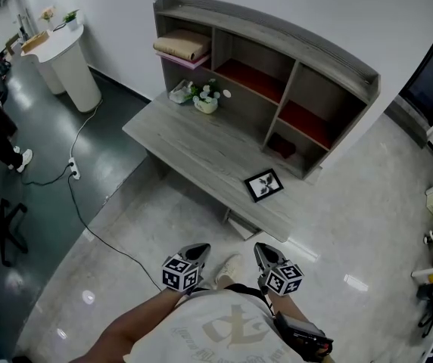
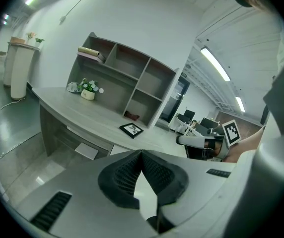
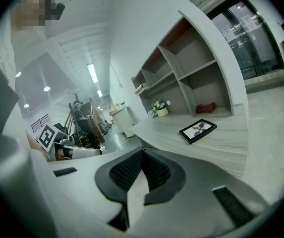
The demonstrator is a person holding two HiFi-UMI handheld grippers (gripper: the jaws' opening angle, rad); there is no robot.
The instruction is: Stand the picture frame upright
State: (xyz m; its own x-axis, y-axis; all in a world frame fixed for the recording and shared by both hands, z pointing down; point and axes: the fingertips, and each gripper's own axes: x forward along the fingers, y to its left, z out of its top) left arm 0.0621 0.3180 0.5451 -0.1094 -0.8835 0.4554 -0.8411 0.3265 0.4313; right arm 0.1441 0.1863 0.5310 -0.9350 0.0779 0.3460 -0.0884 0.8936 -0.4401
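Held low, jaws together and empty, the left gripper (image 1: 194, 251) and right gripper (image 1: 261, 251) face a black rectangular picture frame (image 1: 264, 185) lying flat. The right gripper view, unlike the left, shows glass doors (image 3: 261, 38).

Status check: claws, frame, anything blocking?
Left claw and right claw shut, empty, short of the desk. Picture frame lying flat near the desk's front edge, untouched. No obstacle seen.

You worked under bright, even ceiling strips (image 2: 214, 63); the glossy floor (image 1: 126, 225) threw back small glints. Both gripper views bowed hard toward dark round edges, and shadows were faint and soft.
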